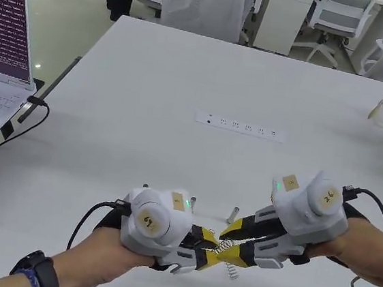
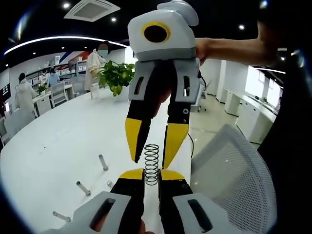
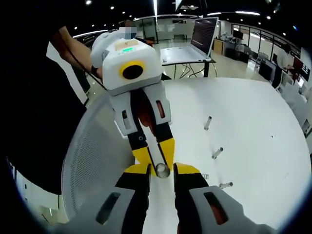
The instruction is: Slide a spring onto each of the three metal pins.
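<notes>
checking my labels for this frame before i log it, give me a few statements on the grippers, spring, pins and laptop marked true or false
1. The left gripper has a spring clamped between its jaws. True.
2. The right gripper is shut on a metal pin. False: its jaws stand open on either side of the spring's far end.
3. Three metal pins are on the white table, apart from both grippers. True.
4. The laptop is closed. False: it is open, with text on its screen.
5. The spring is already on a pin. False: it is held off the table, between the two grippers.
</notes>
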Demonstrator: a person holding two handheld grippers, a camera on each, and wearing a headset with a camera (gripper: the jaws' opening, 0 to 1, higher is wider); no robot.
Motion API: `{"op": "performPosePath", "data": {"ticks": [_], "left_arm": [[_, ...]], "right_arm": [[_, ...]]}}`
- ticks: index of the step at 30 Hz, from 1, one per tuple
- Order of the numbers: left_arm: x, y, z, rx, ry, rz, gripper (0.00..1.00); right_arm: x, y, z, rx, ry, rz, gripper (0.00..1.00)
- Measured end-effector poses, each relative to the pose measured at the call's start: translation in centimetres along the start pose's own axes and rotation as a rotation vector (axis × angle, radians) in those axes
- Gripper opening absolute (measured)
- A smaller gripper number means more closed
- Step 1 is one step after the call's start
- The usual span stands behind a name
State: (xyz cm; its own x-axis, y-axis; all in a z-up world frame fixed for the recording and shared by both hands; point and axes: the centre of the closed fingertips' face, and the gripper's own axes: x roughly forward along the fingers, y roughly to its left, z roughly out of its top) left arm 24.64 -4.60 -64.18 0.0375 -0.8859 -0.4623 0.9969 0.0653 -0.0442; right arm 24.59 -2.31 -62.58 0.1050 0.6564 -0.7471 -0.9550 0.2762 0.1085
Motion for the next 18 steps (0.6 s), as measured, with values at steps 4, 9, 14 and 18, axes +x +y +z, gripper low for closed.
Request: {"op": "performPosePath", "data": {"ticks": [4,9,14,18], "left_arm": [[0.1,-0.1,0.5,0.015,-0.007,-0.008,0.02],[0.1,-0.1,1.1,0.023,-0.015,-0.011,0.02],[0.0,-0.2,1.3,0.033,-0.017,-0.013,0.02],[-0.1,-0.2,1.5,0.034,-0.022,-0.014,0.02]], "right_arm": [[-0.5,0.1,0.0,-0.059,0.059,0.026,0.16],[-0.5,0.3,0.2,-0.110,0.100,0.052,0.15],[-0.7,0.5,0.3,-0.143,0.124,0.074,0.13],[-0.7,0.6,-0.1,-0.178,0.159,0.088,0.12]]}}
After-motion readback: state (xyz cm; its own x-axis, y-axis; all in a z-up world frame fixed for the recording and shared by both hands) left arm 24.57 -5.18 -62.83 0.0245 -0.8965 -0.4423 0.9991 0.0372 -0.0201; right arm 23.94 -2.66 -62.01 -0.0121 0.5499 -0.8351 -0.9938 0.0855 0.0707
